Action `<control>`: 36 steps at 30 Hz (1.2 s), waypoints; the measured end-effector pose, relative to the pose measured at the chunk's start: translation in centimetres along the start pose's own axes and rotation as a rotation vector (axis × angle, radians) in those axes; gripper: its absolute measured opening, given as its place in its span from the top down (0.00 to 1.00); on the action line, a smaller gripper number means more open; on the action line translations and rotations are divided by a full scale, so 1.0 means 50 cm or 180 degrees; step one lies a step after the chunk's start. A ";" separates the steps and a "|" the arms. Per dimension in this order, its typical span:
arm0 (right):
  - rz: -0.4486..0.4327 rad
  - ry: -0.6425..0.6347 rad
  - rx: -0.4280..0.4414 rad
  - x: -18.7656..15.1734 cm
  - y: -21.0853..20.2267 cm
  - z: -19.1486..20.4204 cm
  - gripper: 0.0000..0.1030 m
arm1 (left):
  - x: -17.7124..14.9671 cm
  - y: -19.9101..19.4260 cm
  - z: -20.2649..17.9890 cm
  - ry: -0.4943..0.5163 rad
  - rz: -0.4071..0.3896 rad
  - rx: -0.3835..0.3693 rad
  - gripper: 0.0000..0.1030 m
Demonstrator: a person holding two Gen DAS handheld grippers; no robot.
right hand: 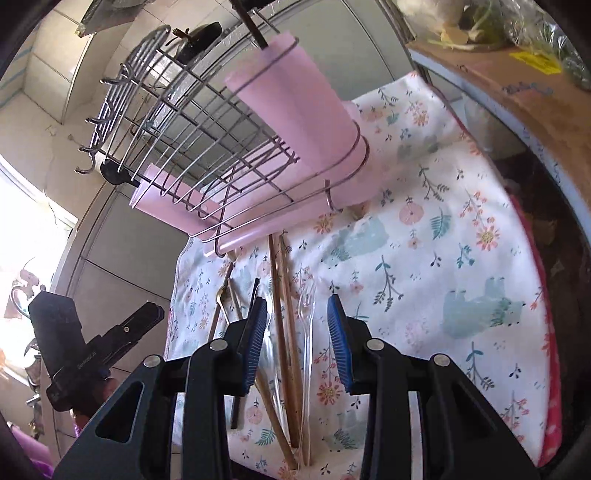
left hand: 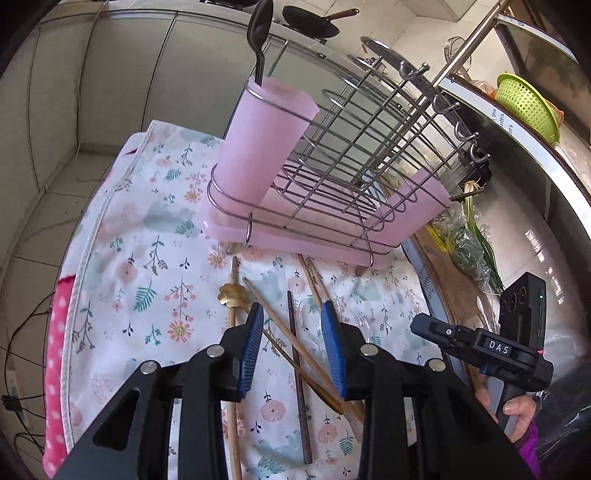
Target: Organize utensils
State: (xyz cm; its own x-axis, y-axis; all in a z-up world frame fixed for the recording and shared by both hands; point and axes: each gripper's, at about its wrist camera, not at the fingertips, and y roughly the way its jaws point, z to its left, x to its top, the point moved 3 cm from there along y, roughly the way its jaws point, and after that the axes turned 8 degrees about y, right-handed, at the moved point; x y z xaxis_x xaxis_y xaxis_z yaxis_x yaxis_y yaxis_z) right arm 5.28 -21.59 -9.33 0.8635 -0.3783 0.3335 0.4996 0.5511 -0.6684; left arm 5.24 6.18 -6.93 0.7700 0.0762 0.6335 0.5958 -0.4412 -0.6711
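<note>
A wire dish rack (left hand: 354, 147) with a pink utensil cup (left hand: 262, 140) stands on a floral cloth (left hand: 147, 258); a black spoon (left hand: 258, 33) stands in the cup. Several wooden chopsticks (left hand: 295, 343), a dark chopstick (left hand: 297, 387) and a gold flower-head spoon (left hand: 231, 295) lie loose on the cloth. My left gripper (left hand: 291, 339) is open above them. My right gripper (right hand: 297, 336) is open over chopsticks (right hand: 284, 332) and a clear plastic fork (right hand: 307, 325). The rack (right hand: 177, 122) and the cup (right hand: 299, 110) also show in the right wrist view.
A green colander (left hand: 528, 103) and bagged greens (left hand: 469, 243) sit at the right. The right gripper's body (left hand: 491, 347) shows at the lower right of the left view. A pink dotted cloth (left hand: 55, 354) edges the floral cloth. A cardboard box (right hand: 517, 85) stands at the upper right of the right view.
</note>
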 end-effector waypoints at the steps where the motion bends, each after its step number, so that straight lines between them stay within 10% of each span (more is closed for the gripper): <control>1: 0.0049 0.0025 0.0018 -0.002 0.008 0.000 0.66 | -0.002 0.003 0.001 -0.0034 0.0025 -0.0013 0.70; 16: 0.0439 0.0205 -0.0150 -0.002 0.150 -0.009 0.72 | -0.012 0.064 0.032 -0.0824 0.0478 -0.0227 0.72; 20: 0.0455 0.0183 -0.0050 -0.011 0.161 -0.010 0.96 | -0.009 0.091 0.039 -0.0933 0.0535 -0.0079 0.72; 36: 0.0266 0.0134 0.0144 0.000 0.094 -0.036 0.96 | -0.009 0.184 0.069 -0.1320 0.0751 0.0486 0.85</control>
State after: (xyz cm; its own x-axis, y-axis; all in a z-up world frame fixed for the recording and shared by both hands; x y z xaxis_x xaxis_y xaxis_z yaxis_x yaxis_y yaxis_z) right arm 7.50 -20.37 -13.65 0.8991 -0.3601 0.2488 0.4293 0.6146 -0.6618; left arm 11.14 5.19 -14.74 0.8953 0.3529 0.2719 0.3972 -0.3559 -0.8459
